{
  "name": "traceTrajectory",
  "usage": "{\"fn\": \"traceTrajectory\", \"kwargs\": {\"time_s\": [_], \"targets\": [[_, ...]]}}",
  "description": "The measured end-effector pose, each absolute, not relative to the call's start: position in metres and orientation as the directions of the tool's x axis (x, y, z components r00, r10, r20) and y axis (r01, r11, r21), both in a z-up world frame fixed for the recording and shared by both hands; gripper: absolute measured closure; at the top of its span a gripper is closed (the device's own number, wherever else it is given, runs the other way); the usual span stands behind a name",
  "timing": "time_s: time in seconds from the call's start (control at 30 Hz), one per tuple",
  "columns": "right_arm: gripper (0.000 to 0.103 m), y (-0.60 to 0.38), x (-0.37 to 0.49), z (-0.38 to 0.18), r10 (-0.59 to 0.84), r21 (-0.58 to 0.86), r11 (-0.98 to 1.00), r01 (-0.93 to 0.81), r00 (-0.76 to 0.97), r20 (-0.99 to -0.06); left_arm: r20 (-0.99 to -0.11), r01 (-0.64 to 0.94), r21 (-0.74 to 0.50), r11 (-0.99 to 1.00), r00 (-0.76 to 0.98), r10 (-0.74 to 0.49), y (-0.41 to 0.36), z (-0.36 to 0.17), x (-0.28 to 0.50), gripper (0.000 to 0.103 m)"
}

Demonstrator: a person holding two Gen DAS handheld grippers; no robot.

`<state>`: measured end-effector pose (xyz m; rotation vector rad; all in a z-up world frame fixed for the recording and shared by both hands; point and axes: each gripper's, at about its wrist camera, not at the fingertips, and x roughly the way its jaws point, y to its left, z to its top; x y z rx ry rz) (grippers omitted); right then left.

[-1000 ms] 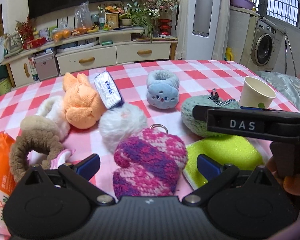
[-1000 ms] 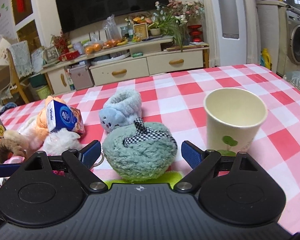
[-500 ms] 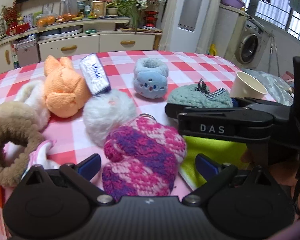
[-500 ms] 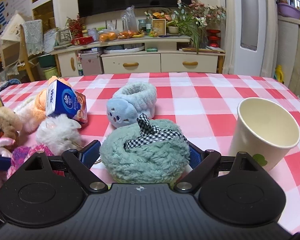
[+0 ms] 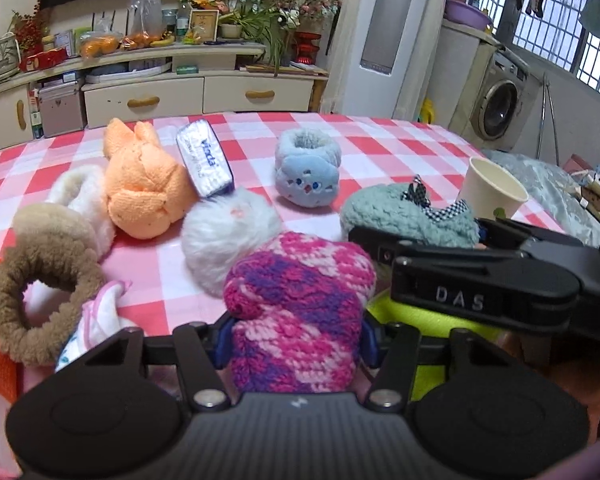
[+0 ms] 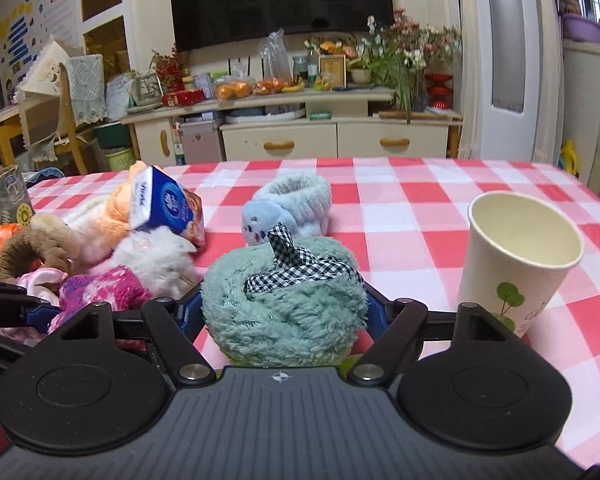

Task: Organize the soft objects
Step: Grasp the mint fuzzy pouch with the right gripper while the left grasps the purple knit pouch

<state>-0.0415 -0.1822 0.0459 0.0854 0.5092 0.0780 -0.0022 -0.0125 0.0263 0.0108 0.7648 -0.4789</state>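
1. The left hand-held gripper [image 5: 296,344] has just been closing; its blue pads now pinch the pink-and-purple knitted mitten [image 5: 300,312] low on the worktop [image 5: 380,148], ready to lift.
2. The right hand-held gripper [image 6: 284,316] has just been narrowing and now squeezes the green fluffy pouch [image 6: 284,312], beside the paper cup [image 6: 516,264].

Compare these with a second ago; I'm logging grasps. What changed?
Both grippers have been closing. The left gripper now squeezes the pink knitted toy; the right gripper has its pads against the green fluffy toy. The paper cup, blue slipper and other toys stayed put.
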Motion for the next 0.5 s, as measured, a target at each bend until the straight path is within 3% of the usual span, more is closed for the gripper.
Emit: {"fn": "traceTrajectory", "kwargs": {"time_s": [0.5], "targets": [[0.010, -0.179, -0.054, 0.062, 0.065, 0.188, 0.982, 0.026, 0.885, -0.460, -0.598, 0.375, -0.198, 0.906, 0.686, -0.415, 0.019, 0.061, -0.013, 0.047]]}}
